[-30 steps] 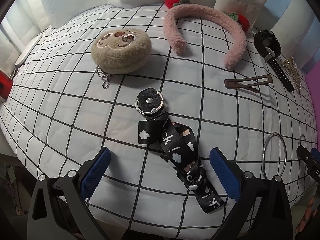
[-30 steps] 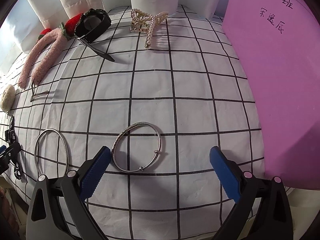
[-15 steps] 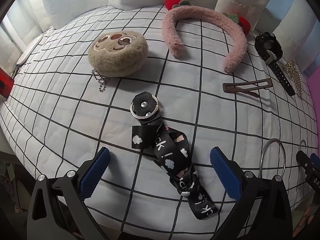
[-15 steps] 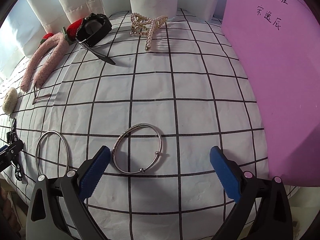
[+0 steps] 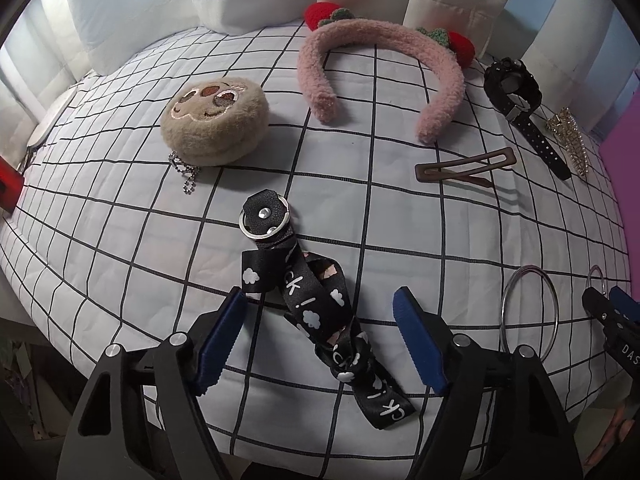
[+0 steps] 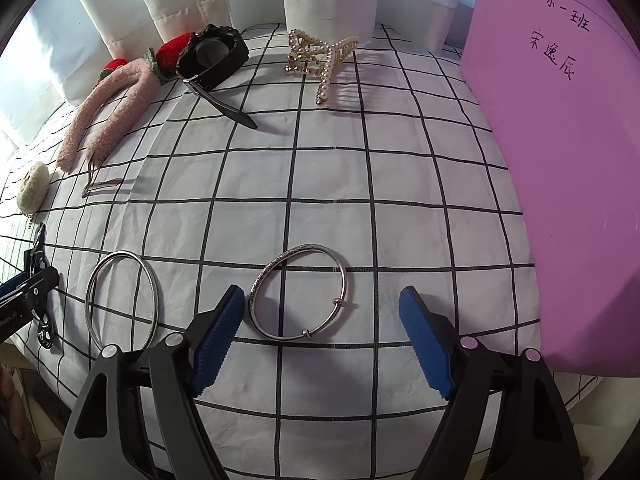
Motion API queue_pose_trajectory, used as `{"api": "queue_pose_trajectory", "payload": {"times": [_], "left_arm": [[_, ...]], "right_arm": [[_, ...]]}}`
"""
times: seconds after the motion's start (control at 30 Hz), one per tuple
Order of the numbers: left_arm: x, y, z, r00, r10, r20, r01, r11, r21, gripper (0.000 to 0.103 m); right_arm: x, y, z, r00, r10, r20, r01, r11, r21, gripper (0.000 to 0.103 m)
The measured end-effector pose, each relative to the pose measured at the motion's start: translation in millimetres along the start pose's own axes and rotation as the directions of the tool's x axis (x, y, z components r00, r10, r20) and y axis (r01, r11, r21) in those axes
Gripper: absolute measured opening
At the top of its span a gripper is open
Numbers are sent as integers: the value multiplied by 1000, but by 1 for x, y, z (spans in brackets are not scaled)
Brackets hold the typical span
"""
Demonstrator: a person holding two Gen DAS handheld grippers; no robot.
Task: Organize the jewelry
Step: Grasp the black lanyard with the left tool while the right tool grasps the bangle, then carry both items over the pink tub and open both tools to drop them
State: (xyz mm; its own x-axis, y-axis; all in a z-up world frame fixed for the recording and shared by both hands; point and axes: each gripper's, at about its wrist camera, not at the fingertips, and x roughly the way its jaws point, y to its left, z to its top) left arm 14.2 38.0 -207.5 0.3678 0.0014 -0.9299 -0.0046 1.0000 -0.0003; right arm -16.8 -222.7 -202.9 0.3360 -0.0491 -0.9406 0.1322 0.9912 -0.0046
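Both views evenly lit, soft cool daylight, from the back by the look of it: the pearl hair claw (image 6: 320,60) and watch (image 6: 214,58) throw short soft shadows toward the camera. No hard glare, only small specular glints on the plain bangle (image 6: 122,300) and the key ring (image 5: 266,218). Focus sharp mid-frame. Heavy fisheye: grid lines on the checked cloth (image 6: 320,184) bow outward, black vignette in the corners. Purple board (image 6: 560,180) slightly washed out up top.

Grid-checked bedspread (image 6: 360,168) — bangles (image 6: 302,292), headband (image 5: 380,52), lanyard (image 5: 320,312)
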Motion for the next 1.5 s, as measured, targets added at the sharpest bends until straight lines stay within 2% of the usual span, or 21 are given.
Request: {"api": "queue_pose_trajectory", "payload": {"times": [0.03,0.1,0.2,0.23,0.3,0.47,0.7,1.07,1.3,1.5], "left_arm": [[0,-1,0,1000,-2,3,2,1000,6,68],[-2,-5,0,1000,-10,9,10,1000,23,61],[-6,-11,-2,1000,-24,19,23,999,42,34],[-6,-12,-2,999,-27,17,26,999,42,28],[-7,-12,-2,999,-33,17,32,999,41,21],[-8,-6,-3,999,-46,15,46,999,25,18],[-24,-2,1,997,-61,57,60,998,22,18],[-74,-12,22,982,-94,161,83,994,76,18],[-116,-30,44,957,-146,251,114,984,139,18],[-156,-65,65,915,-242,322,167,955,244,18]], "right_arm": [[-2,3,-1,1000,1,6,-1,1000,-8,65],[-7,9,-3,1000,-3,16,4,1000,-24,47],[-9,6,-5,1000,13,23,-13,1000,-8,47],[-10,6,-5,1000,17,24,-16,1000,-7,47],[-11,3,-4,999,32,26,-33,999,10,47],[-5,-3,2,998,61,21,-62,998,28,47],[-15,1,4,996,86,36,-87,996,23,47],[-61,9,24,984,129,122,-130,991,5,47],[-107,6,41,965,145,219,-150,989,7,47],[-162,-13,53,933,125,338,-144,989,31,47]]}}
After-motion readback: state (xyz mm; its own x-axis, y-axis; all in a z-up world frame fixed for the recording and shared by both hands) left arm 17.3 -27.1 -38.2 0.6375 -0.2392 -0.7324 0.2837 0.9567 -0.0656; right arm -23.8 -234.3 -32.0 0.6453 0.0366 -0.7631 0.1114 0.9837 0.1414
